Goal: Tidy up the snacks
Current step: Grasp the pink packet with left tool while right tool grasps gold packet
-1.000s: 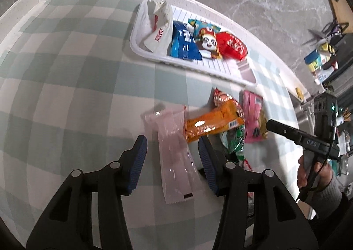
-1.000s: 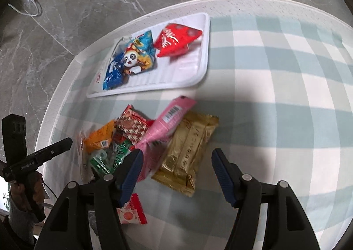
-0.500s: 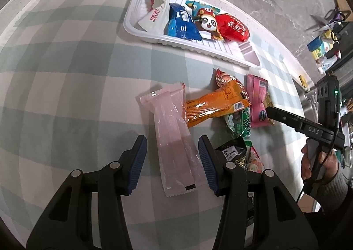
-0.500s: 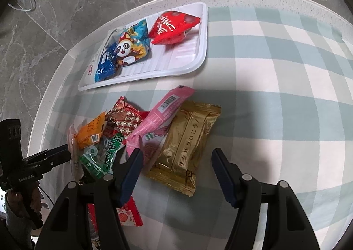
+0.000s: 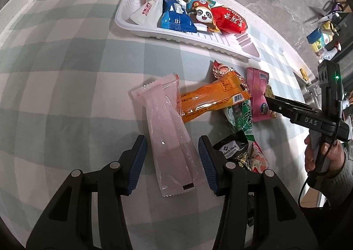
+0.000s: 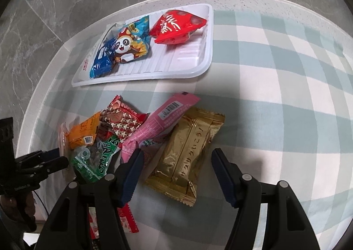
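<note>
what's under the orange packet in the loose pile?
The orange packet lies on the clear pink wrapper at one end, and over the red-brown patterned snack and green packet at the other. Anything beneath its middle is hidden.

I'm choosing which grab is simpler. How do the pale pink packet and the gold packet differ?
The pale pink packet is long, narrow and translucent; the gold packet is shorter, wider and opaque foil. An orange packet overlaps the pink one's upper end; a pink wrapper touches the gold one's corner. Both lie flat on the checked cloth, each between open fingers.
</note>
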{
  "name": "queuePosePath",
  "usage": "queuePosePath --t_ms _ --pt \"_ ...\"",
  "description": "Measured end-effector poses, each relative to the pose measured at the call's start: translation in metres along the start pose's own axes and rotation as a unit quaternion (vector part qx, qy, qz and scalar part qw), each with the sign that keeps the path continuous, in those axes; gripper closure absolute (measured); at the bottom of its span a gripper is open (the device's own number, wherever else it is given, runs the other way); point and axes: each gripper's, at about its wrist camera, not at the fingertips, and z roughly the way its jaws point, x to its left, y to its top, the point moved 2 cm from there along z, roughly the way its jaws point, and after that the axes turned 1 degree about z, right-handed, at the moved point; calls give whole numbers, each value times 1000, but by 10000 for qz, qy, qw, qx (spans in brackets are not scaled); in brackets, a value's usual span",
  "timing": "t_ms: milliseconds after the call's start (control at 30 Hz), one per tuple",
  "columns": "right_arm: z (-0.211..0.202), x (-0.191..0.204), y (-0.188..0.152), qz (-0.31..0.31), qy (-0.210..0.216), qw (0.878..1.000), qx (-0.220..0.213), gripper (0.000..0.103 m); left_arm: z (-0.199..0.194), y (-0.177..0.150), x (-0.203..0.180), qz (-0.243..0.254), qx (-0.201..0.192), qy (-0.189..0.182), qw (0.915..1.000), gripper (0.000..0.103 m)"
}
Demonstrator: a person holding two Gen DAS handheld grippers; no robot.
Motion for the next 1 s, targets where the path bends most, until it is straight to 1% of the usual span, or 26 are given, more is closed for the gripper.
queuePosePath --t_ms 100,167,233,267,300,333,367,400,467,533,600,833,1000 --pt "1 2 0 -135 -180 9997 -15 43 0 0 -1 46 -45 8 10000 57" --pt "2 4 0 -224 -294 9993 -30 53 1 0 -2 93 -74 29 9999 57" --pt "2 3 0 -284 -370 9989 -52 59 2 0 -4 153 -92 79 9998 57" --pt "1 2 0 -288 -362 9989 -59 63 2 0 -5 214 -111 131 9996 59" --pt "1 0 1 -272 -358 9990 -64 68 2 -1 -6 257 -134 190 9994 65" --pt "0 -4 1 -191 -259 9995 -63 69 2 -1 -6 302 -162 254 9991 68" --pt "-1 -7 1 -95 -147 9998 -53 69 2 -2 -5 310 -180 249 9990 69" --pt "-2 -10 1 -23 -81 10000 -48 69 1 -2 -3 285 -193 224 9992 73" --pt "-5 -18 -1 214 161 9996 -39 69 0 -3 1 192 -205 128 9995 73" --pt "-8 -24 -4 418 355 9985 -32 69 -1 -3 6 50 -196 -4 9998 77" --pt "-12 -31 -9 639 566 9963 -21 70 -3 -5 11 -103 -189 -150 9997 77" --pt "-27 -51 -20 1260 1068 9862 -56 70 -17 -8 18 -323 -238 -336 9986 77" --pt "-39 -62 -25 1587 1330 9782 -125 70 -30 -5 24 -496 -342 -515 9969 77"
